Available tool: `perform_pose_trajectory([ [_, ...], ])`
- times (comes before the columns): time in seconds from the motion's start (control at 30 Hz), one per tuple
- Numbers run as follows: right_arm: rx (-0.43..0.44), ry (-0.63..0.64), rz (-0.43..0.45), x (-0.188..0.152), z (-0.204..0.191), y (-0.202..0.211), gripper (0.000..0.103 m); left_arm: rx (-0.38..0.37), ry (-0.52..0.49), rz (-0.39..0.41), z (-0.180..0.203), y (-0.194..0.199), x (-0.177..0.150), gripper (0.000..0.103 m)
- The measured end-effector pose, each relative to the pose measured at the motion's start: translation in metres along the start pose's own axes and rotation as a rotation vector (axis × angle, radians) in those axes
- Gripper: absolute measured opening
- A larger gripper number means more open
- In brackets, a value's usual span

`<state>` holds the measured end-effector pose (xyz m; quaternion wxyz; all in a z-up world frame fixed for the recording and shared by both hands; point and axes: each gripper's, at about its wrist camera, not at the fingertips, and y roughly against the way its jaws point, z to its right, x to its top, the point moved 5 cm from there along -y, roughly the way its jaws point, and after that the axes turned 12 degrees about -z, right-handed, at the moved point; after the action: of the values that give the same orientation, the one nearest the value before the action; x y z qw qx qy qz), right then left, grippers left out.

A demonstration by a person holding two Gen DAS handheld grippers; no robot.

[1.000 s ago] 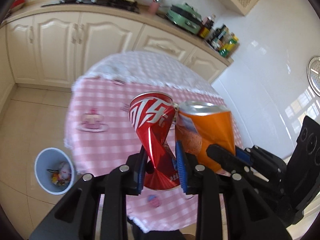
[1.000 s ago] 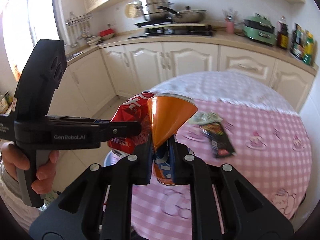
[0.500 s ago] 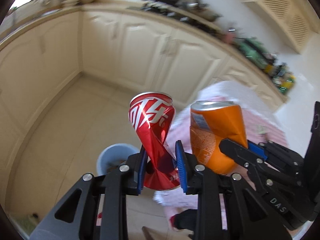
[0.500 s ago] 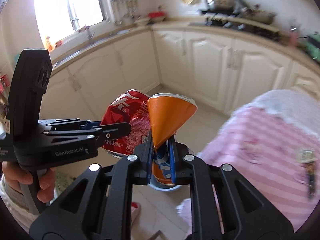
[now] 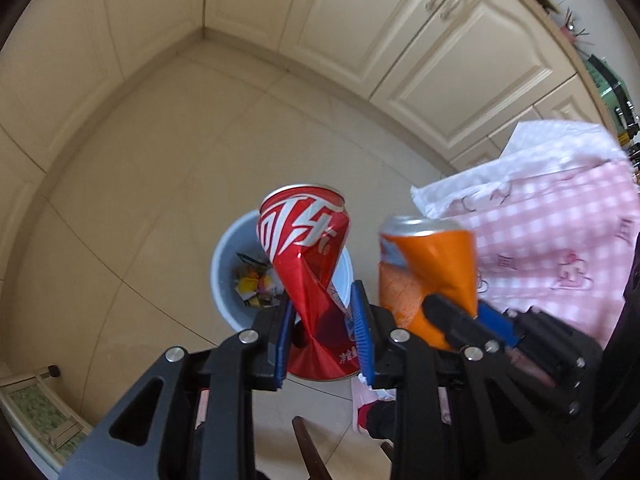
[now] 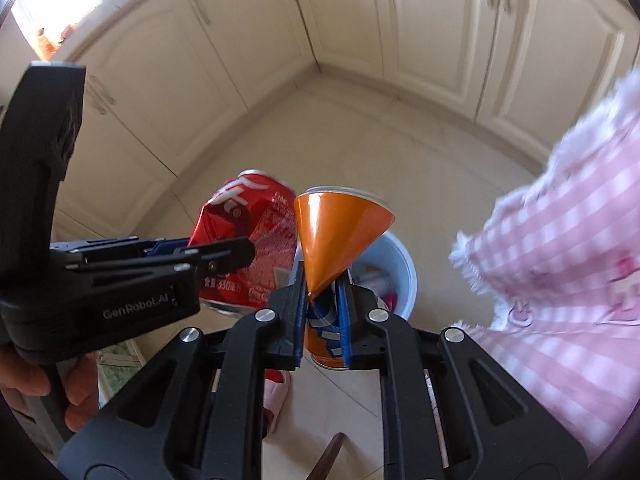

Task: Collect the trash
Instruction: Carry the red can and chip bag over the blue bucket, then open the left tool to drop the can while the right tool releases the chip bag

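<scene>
Crushed red can (image 5: 308,264) and orange can (image 6: 340,236), each clamped in a gripper above the bin (image 5: 228,256), risked missing it if released off-centre

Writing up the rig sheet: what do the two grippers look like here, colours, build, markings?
Both alike: the left gripper and right gripper are matte black plastic linkages with silver screw heads and ribbed blue pads on the jaws. The left body reads "GenRobot.AI" in grey. A bare hand grips its handle. No cables visible.
</scene>
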<state>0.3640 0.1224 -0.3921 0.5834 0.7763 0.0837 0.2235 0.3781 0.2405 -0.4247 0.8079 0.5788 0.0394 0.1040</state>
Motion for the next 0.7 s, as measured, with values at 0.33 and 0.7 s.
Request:
perform_pose_trajectory([
  [0.33, 0.001, -0.071, -0.025, 0.006, 0.024, -0.029, 0.014, -0.001, 0.012, -0.005, 0.010, -0.033, 0.027, 0.047],
  [0.7, 0.032, -0.075, -0.063, 0.013, 0.022, -0.047, 0.014, 0.079, 0.094, -0.006, -0.026, -0.036, 0.009, 0.057],
])
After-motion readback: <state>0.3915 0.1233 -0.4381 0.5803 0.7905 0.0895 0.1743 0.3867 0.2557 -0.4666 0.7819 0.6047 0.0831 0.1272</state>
